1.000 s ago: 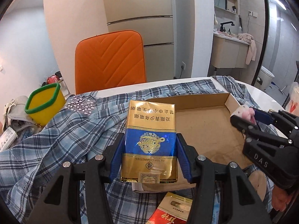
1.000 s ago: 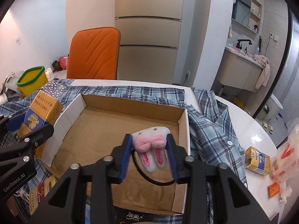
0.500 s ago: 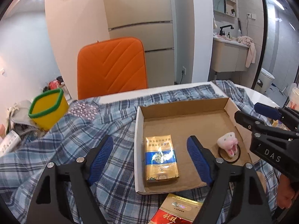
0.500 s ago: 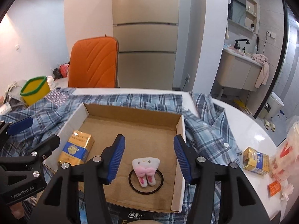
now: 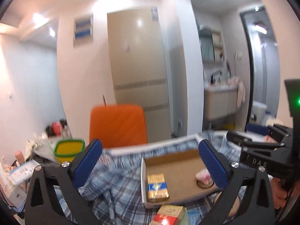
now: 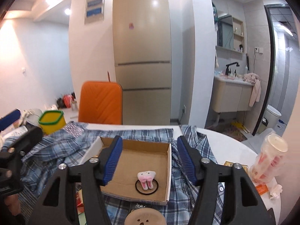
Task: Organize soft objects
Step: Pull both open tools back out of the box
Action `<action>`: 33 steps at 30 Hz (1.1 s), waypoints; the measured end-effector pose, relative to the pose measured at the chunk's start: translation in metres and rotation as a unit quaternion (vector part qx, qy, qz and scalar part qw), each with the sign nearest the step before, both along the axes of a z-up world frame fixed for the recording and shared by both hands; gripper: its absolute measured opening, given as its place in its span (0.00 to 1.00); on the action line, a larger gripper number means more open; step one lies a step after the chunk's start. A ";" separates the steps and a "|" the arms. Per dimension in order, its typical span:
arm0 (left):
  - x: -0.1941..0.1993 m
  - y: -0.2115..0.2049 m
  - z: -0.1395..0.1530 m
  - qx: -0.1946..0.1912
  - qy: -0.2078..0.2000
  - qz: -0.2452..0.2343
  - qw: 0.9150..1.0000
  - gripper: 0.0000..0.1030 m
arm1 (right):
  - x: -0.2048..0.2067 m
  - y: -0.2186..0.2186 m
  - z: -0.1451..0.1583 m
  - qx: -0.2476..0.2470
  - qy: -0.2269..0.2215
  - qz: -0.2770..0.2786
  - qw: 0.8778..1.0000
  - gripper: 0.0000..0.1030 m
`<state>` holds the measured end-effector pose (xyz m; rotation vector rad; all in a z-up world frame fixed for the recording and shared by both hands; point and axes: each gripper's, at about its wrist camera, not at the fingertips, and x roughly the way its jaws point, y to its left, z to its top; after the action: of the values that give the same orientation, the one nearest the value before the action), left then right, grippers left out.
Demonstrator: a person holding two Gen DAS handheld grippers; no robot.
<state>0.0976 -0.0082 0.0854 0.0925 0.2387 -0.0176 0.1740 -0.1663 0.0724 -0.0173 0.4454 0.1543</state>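
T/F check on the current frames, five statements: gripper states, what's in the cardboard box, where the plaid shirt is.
1. The left gripper is open and holds nothing. True.
2. The right gripper is shut on the plush hair tie. False: it is open, and the tie lies in the cardboard box.
3. The gold-and-blue pack lies in the box. True.
4. The plaid shirt is folded inside the box. False: it is spread under and around it.
5. The orange chair stands behind the table. True.

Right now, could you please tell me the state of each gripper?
Left gripper: open, holding nothing, raised above the cardboard box.
Right gripper: open, holding nothing; the plush hair tie lies in the box below it.
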 end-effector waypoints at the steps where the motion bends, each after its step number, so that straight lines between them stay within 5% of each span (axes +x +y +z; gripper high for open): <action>1: -0.009 0.001 0.003 -0.003 -0.017 -0.001 1.000 0.99 | -0.006 -0.001 0.003 -0.001 -0.007 -0.001 1.000 0.65; 3: -0.021 0.005 0.006 -0.011 -0.037 0.002 0.999 0.99 | -0.023 -0.003 0.009 -0.006 -0.028 -0.004 1.000 0.78; 11: -0.051 0.015 0.005 -0.019 -0.071 -0.002 0.997 0.99 | -0.073 -0.005 0.016 -0.014 -0.095 -0.006 0.995 1.00; 19: -0.076 0.017 -0.018 -0.026 -0.101 -0.003 0.995 0.99 | -0.086 -0.007 -0.007 -0.009 -0.086 0.001 0.996 1.00; 25: -0.066 0.022 -0.044 -0.036 -0.061 0.002 0.997 0.99 | -0.088 -0.007 -0.031 -0.014 -0.065 -0.003 0.998 1.00; 33: -0.065 0.016 -0.079 -0.023 -0.069 0.010 0.997 0.99 | -0.090 0.004 -0.060 -0.043 -0.070 0.011 0.997 1.00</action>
<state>0.0325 0.0079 0.0060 0.0461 0.1018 0.0030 0.0844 -0.1621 0.0122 -0.1173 0.3121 0.1544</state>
